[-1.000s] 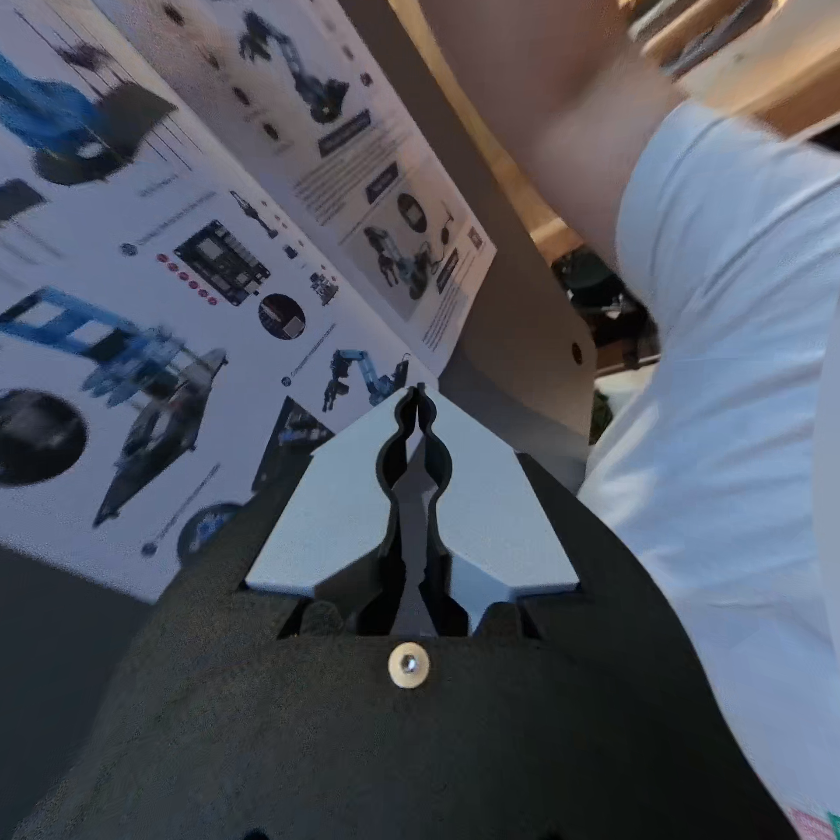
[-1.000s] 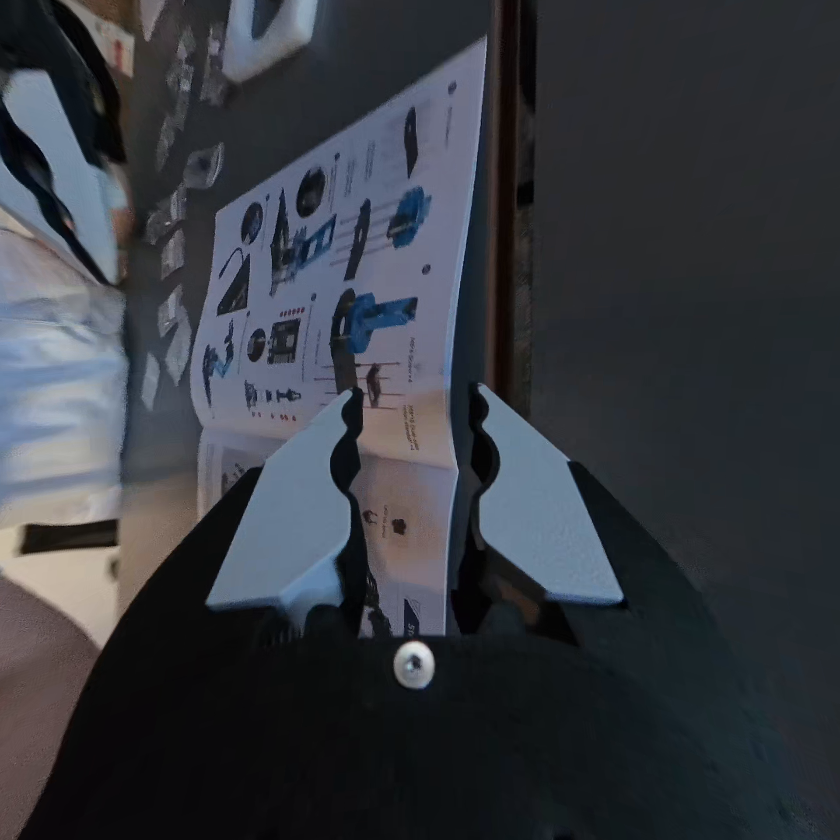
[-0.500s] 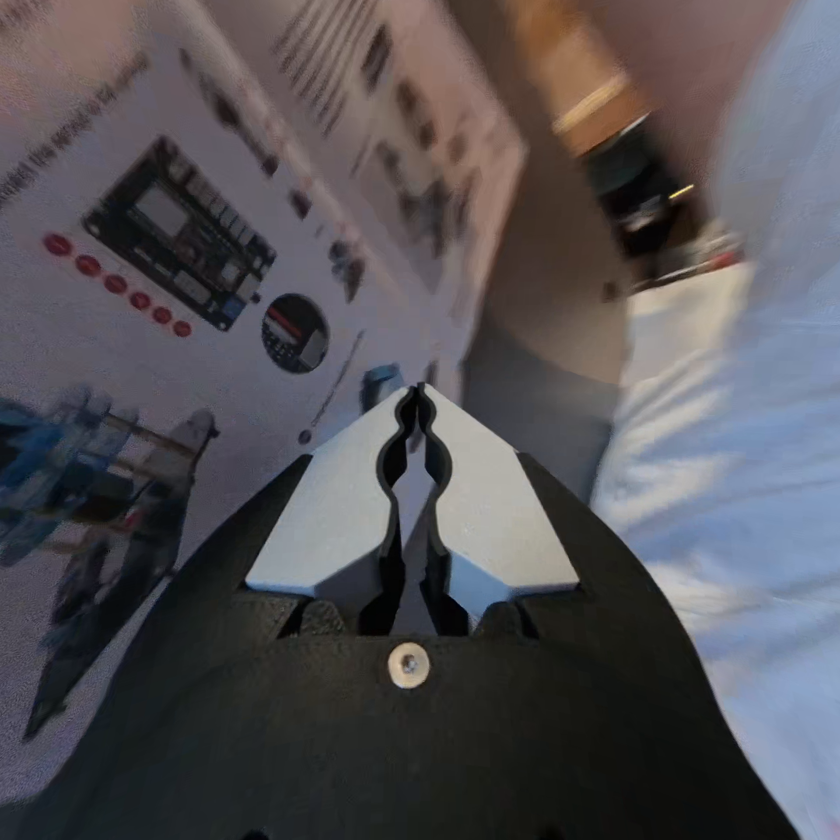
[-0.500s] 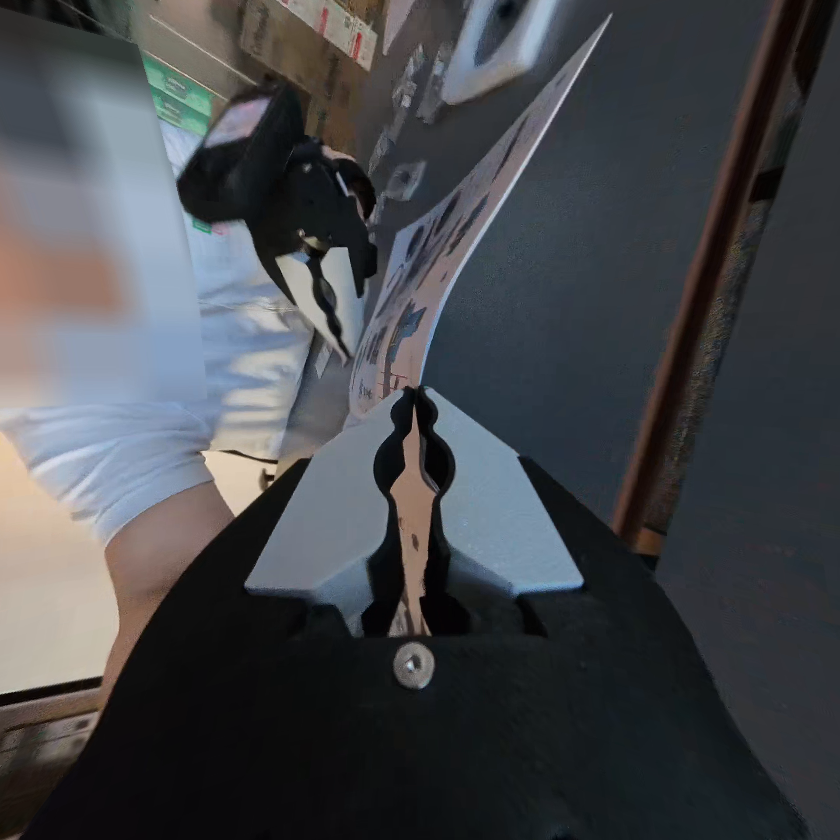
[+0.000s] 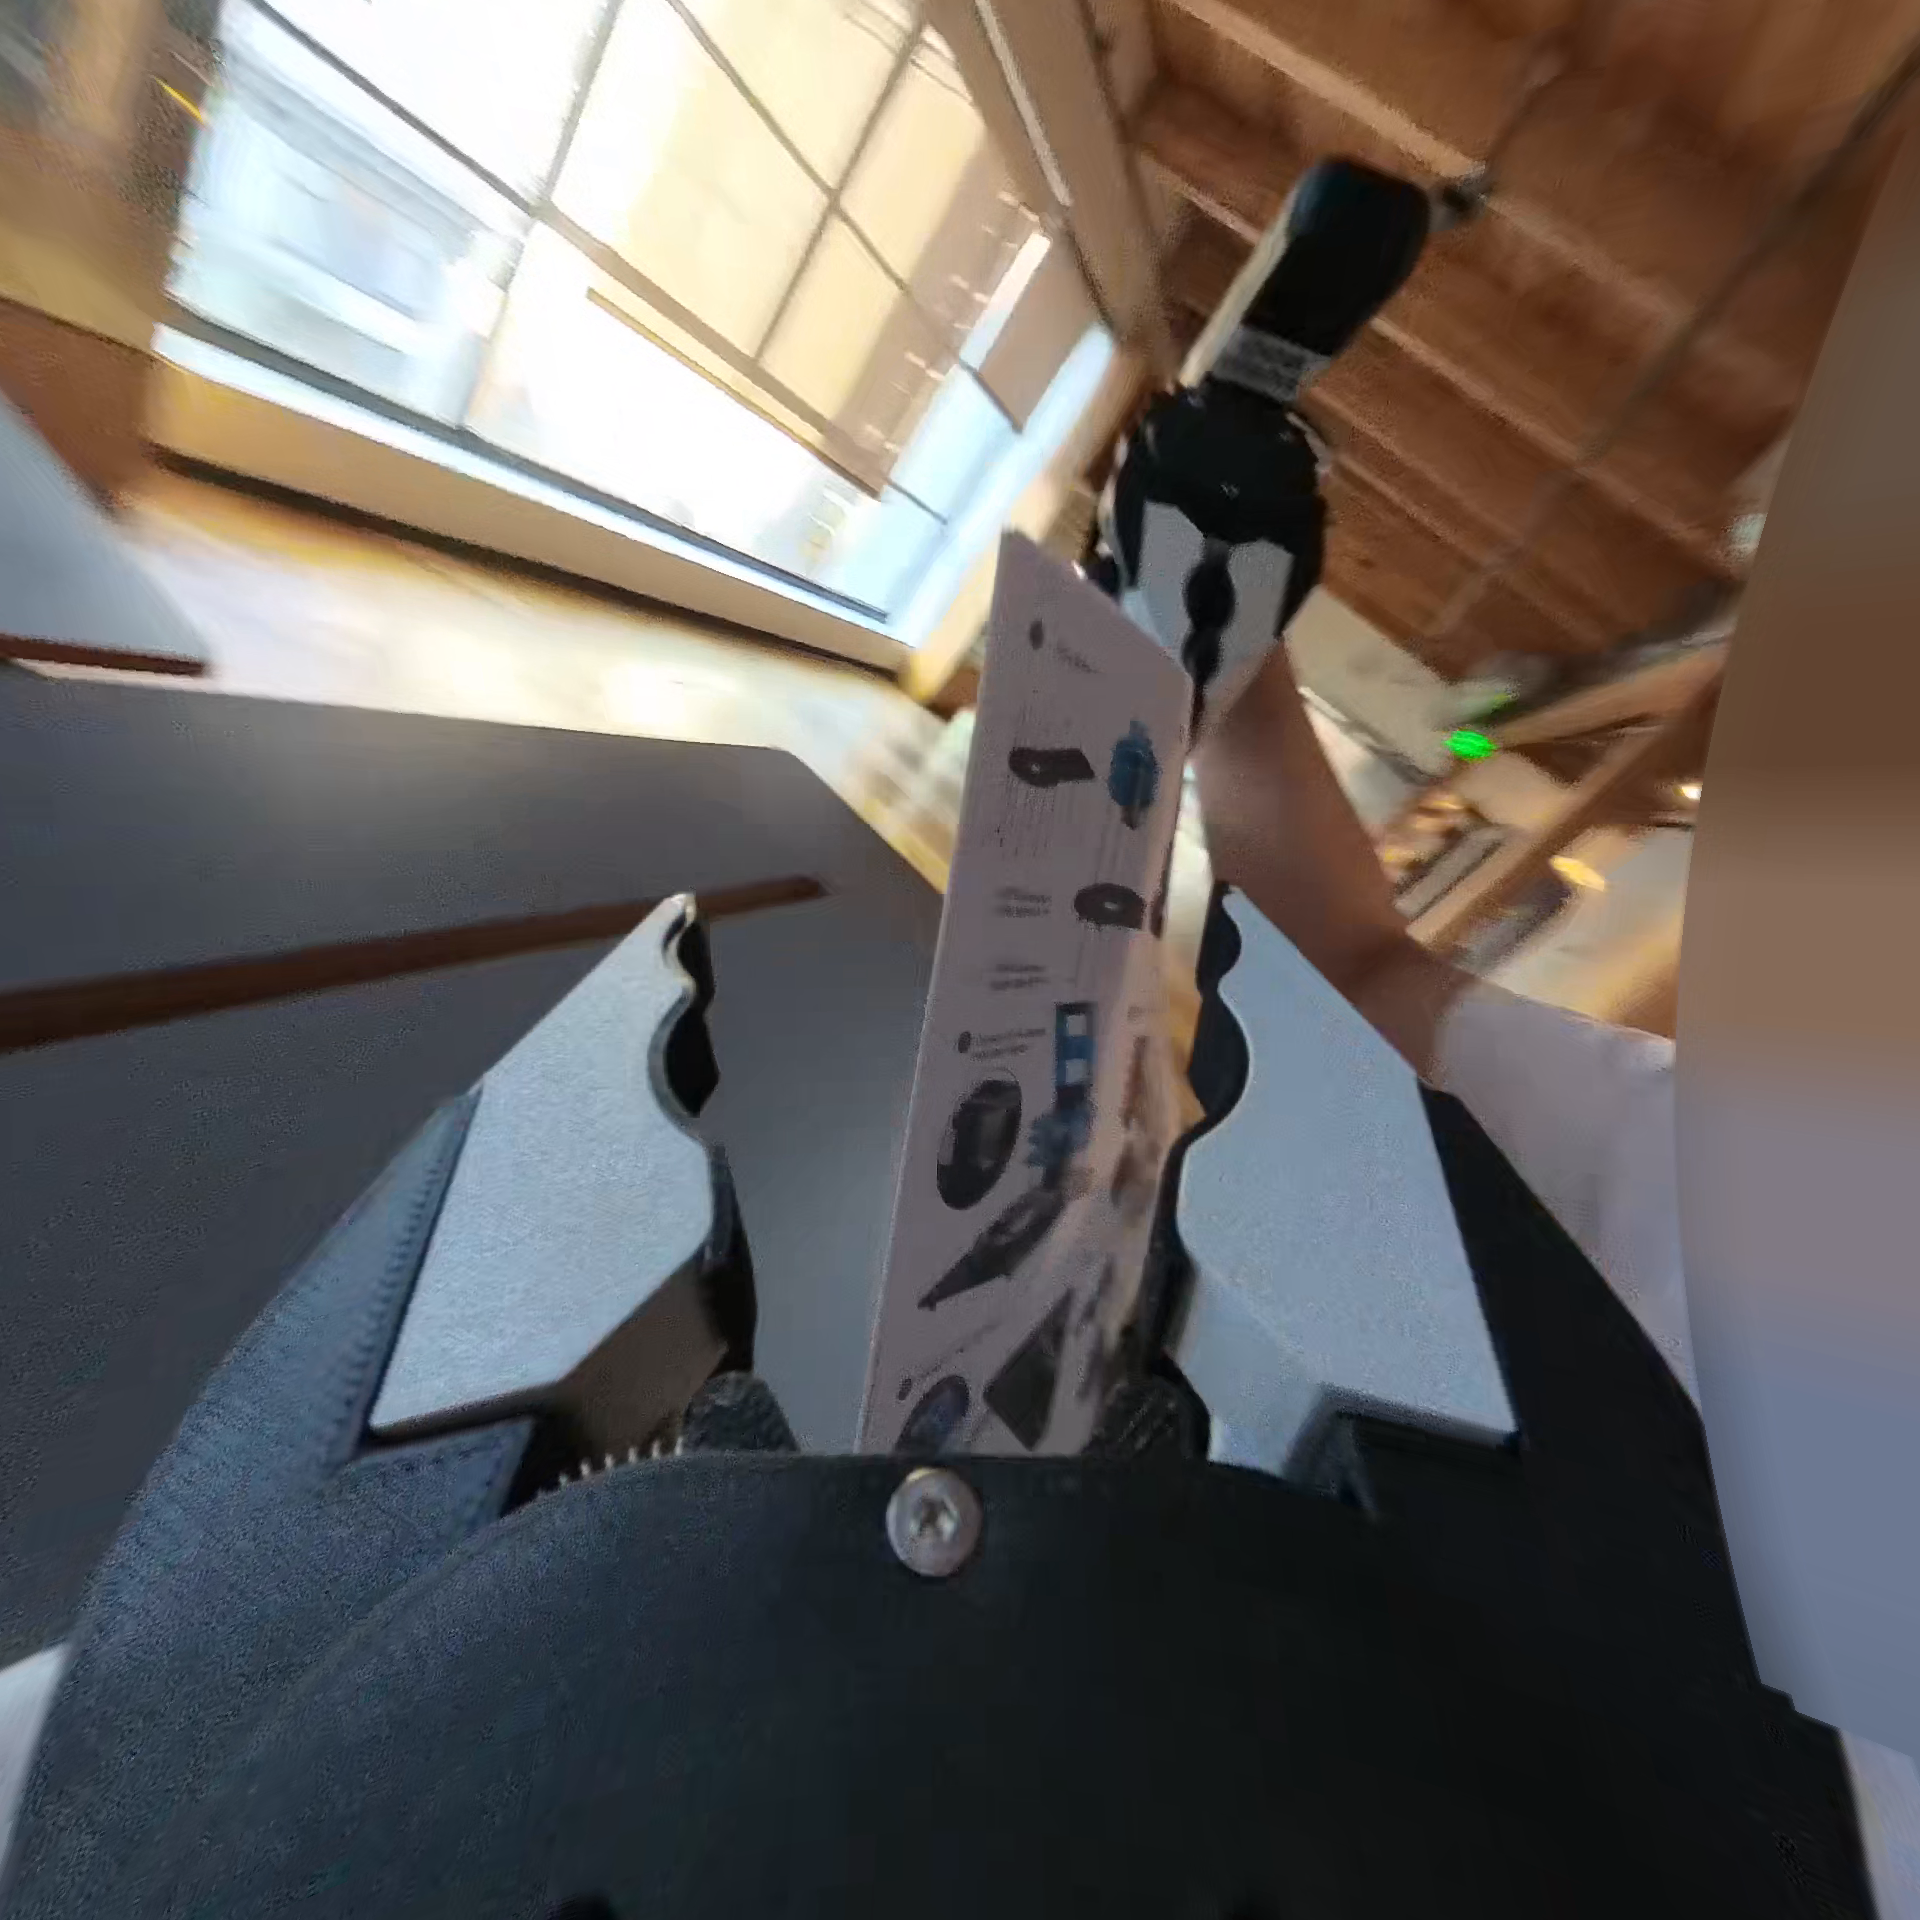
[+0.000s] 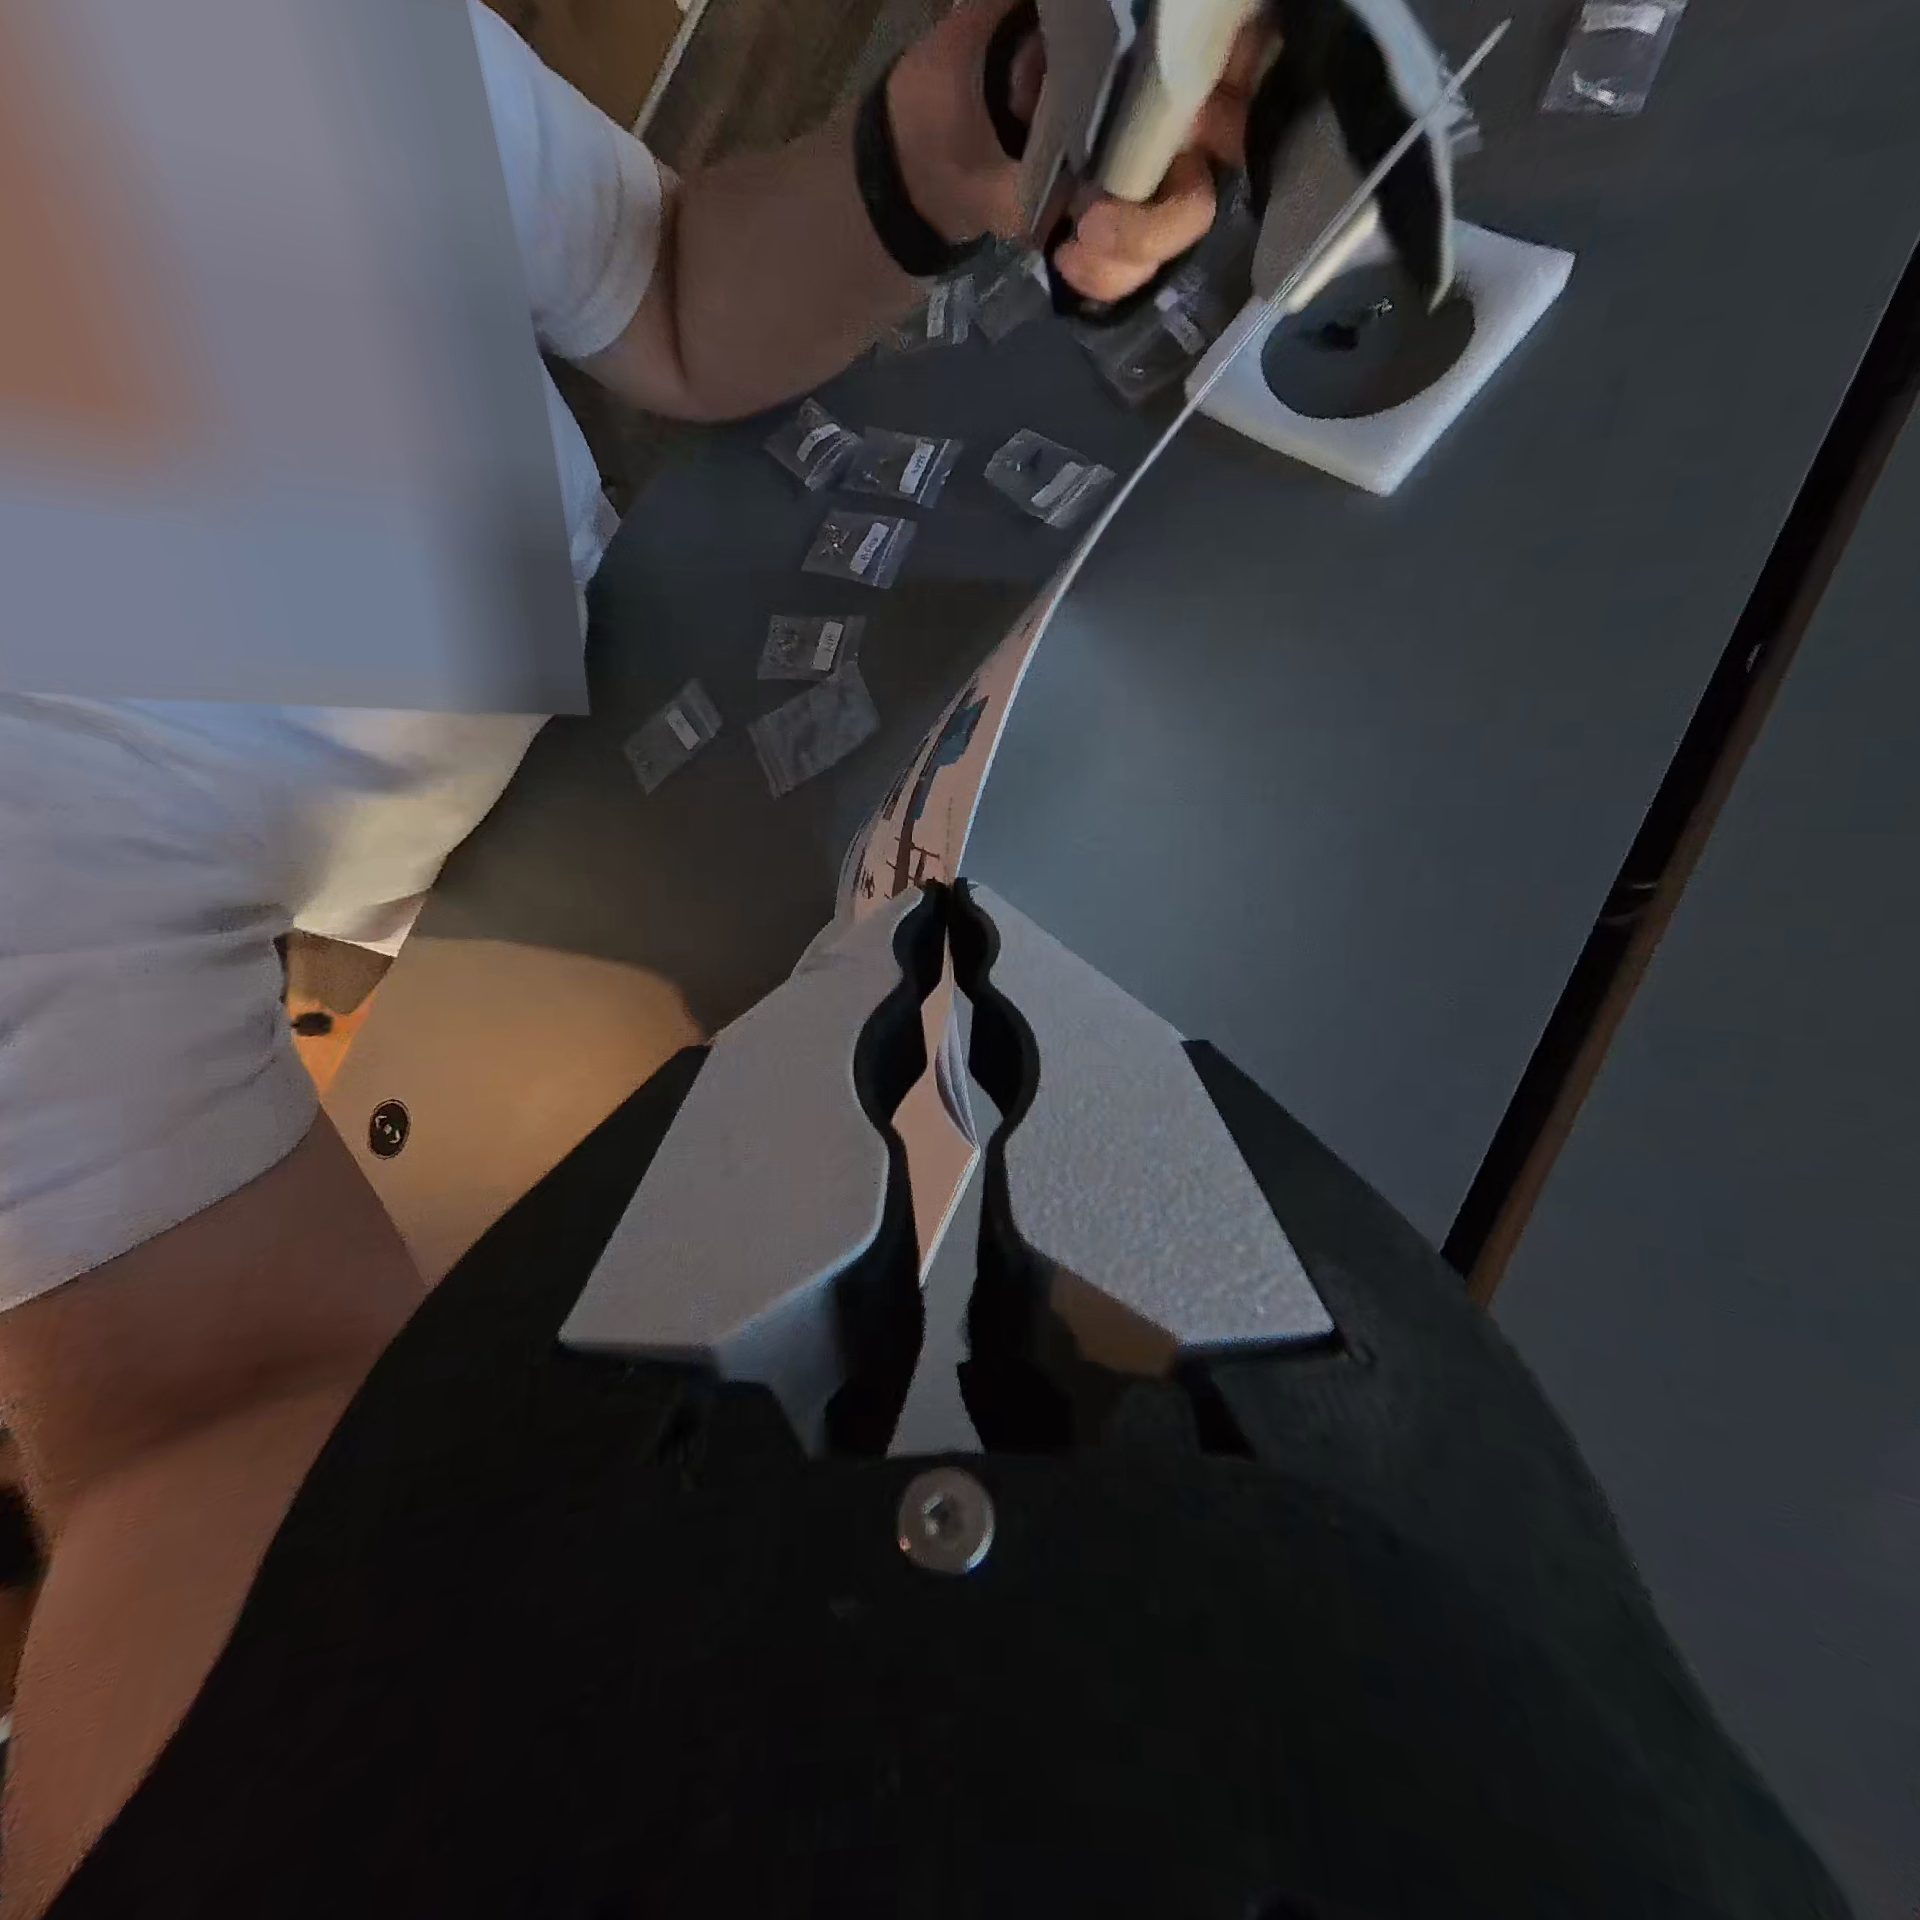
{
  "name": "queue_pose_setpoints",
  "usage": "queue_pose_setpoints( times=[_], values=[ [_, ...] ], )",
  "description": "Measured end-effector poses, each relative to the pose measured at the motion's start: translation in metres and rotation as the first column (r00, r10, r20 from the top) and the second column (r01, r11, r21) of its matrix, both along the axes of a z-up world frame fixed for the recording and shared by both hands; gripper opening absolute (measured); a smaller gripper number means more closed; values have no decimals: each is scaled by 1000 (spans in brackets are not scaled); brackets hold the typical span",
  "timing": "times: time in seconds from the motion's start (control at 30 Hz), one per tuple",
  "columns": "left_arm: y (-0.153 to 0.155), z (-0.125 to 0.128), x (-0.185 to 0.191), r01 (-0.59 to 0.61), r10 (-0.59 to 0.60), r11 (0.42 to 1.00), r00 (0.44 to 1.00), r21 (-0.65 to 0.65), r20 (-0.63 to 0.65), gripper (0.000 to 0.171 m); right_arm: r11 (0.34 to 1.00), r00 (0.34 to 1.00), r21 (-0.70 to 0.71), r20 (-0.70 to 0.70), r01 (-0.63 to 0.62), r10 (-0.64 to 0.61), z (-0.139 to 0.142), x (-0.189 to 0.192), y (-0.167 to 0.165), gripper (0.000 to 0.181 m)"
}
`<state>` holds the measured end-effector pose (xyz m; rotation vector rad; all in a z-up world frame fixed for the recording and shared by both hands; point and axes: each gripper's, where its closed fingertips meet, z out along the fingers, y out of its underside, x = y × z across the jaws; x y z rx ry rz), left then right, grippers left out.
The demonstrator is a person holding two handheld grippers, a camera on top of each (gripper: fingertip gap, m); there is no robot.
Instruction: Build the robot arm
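Right gripper point(image 6: 948, 888): jaws pressed together, pinching the edge of a printed sheet point(image 6: 940, 769). From the pinch the sheet bows away toward 1 o'clock, lifted clear of the dark counter point(image 6: 1351, 831).

Left gripper point(image 5: 951, 914): jaws spread, gripping nothing. The same sheet point(image 5: 1049, 1039) stands edge-up in the gap, close along its right finger. Cannot tell if they touch. In the left wrist view the right gripper point(image 5: 1205, 623) sits at 1 o'clock on the sheet's far edge.

Judgement on the hold: the paper is thin and limp, caught at one edge only, so it curves. It should behave best with a firm pinch, slow movement and no twisting.

Containers:
- White foam block point(image 6: 1455, 343) at 1 o'clock on the counter. Its round recess holds something small and dark, too small to identify.
- Small clear bags point(image 6: 862, 545) lie scattered flat at 11–12 o'clock, well apart from the block. Each holds tiny parts, kind unclear.
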<state>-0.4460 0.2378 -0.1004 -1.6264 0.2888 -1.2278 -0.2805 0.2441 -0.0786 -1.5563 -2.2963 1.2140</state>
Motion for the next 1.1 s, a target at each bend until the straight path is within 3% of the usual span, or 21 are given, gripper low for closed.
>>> queue_pose_setpoints(
  times=[0.13, 0.27, 0.67, 1.1],
  values=[
    [-8, -24, 26, 169, -169, 984, 986, -60, -8, 75, 999, 998, 34, -54, -21, 23, 2, 1, -5, 0],
    [-30, -17, 48, 324, -323, 946, 946, -17, 17, 0, 999, 996, 35, -87, -16, 19, -3, 1, 2, 0],
    [-53, 2, 59, 346, -340, 938, 932, 27, -122, 0, 999, 991, 37, -129, -32, 36, -7, 4, 9, 0],
    [-63, 6, 59, 365, -357, 930, 923, 39, -145, 0, 998, 989, 57, -140, -33, 41, -3, 2, 2, 0]
  ],
)
